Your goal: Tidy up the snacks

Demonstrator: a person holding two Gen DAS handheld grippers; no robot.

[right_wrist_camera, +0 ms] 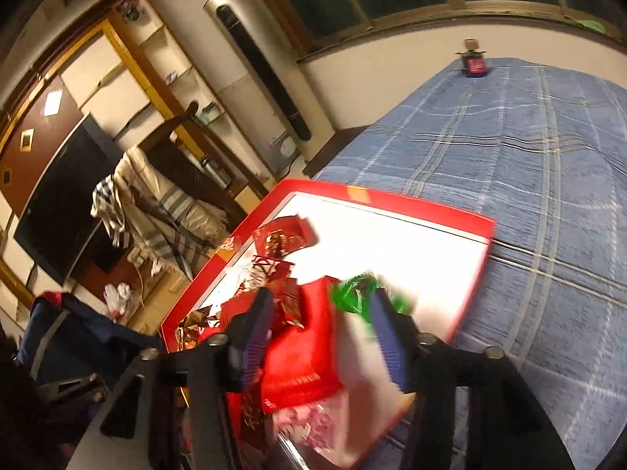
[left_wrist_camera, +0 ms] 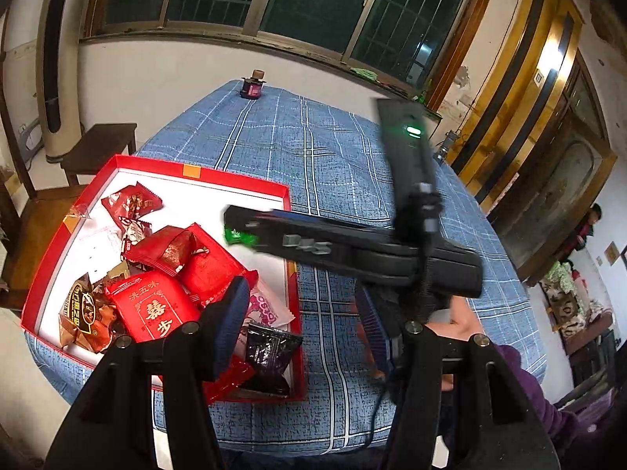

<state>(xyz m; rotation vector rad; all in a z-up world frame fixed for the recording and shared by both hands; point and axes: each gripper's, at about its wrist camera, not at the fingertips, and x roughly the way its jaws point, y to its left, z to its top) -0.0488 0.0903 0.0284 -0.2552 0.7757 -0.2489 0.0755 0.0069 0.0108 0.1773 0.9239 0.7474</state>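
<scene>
left gripper (left_wrist_camera: 301, 325): black frame, round silver screws, ribbed blue pads, thin black cable trailing below | right gripper (left_wrist_camera: 239, 231): long black housing, grey clips, lit green lamp on upright bar | sleeve (left_wrist_camera: 525, 384): purple knit | right wrist view: same black arms, blue ribbed fingers (right_wrist_camera: 386, 337)

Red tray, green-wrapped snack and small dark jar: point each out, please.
red tray (left_wrist_camera: 283, 211), left wrist view, far right rim.
green-wrapped snack (left_wrist_camera: 240, 237), left wrist view, wrapper at the right gripper's tip.
small dark jar (left_wrist_camera: 251, 88), left wrist view, its body.
</scene>
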